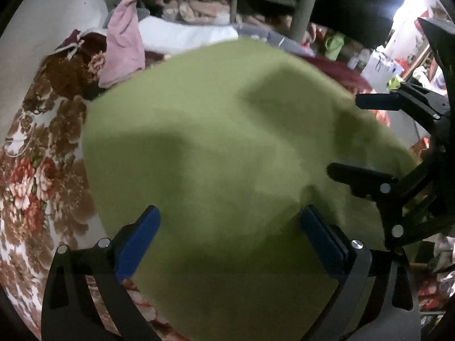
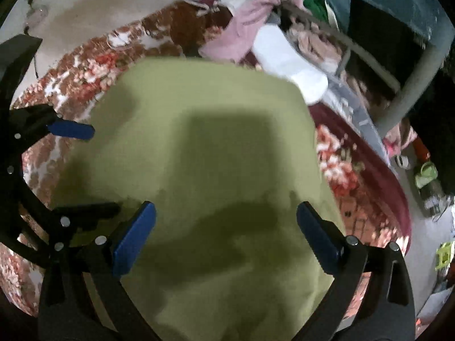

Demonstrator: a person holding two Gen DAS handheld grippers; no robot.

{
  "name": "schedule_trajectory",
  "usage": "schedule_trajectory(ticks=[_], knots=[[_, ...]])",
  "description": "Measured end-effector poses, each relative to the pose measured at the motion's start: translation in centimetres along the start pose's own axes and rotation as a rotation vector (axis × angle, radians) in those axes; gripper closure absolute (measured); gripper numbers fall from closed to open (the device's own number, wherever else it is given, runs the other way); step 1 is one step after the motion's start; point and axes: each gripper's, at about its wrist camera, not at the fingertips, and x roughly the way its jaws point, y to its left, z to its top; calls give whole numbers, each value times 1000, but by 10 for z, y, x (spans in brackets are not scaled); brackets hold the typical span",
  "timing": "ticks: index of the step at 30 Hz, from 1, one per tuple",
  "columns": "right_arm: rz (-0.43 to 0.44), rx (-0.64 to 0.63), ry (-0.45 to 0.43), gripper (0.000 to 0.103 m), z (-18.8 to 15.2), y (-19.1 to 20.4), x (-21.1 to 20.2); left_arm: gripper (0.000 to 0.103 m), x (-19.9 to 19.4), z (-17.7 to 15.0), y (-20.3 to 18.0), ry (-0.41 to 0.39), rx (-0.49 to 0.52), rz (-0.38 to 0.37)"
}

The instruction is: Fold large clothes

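Hovering over a green cloth [image 1: 227, 147], the left gripper [image 1: 230, 227] has its blue pads [image 1: 136, 244] spread wide, nothing pinched between them. Right gripper [image 2: 226, 227] likewise spread wide above the same cloth, empty. Each gripper shows at the edge of the other's view, close together. Cloth lies flat on a floral bedspread [image 1: 34, 170]. Pink garment [image 1: 125, 42] and white pillow [image 1: 184, 32] sit beyond its far edge. Both views blurred.

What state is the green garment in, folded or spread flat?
Folded, by its look: the green garment lies as a compact block with clean edges on the floral bedspread, no sleeves or collar showing. Layers underneath cannot be seen.
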Motion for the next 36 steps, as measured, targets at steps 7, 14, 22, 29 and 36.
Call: schedule_trajectory(ticks=[7,14,22,29,36], knots=[[-46,1,32,5,-43,-33,13,5,2,-19,13,12,-26,37],[-136,35,56,5,-58,-58,-12,5,-41,-48,48,36,-115,153],[-213,133,-122,5,-67,0,-137,5,-148,-68,15,-159,-226,157],[-193,233,-175,5,-91,42,-218,5,-219,-97,-51,-240,-260,246],[-111,190,-201,5,-97,50,-259,5,-250,-114,-74,-286,-441,138]])
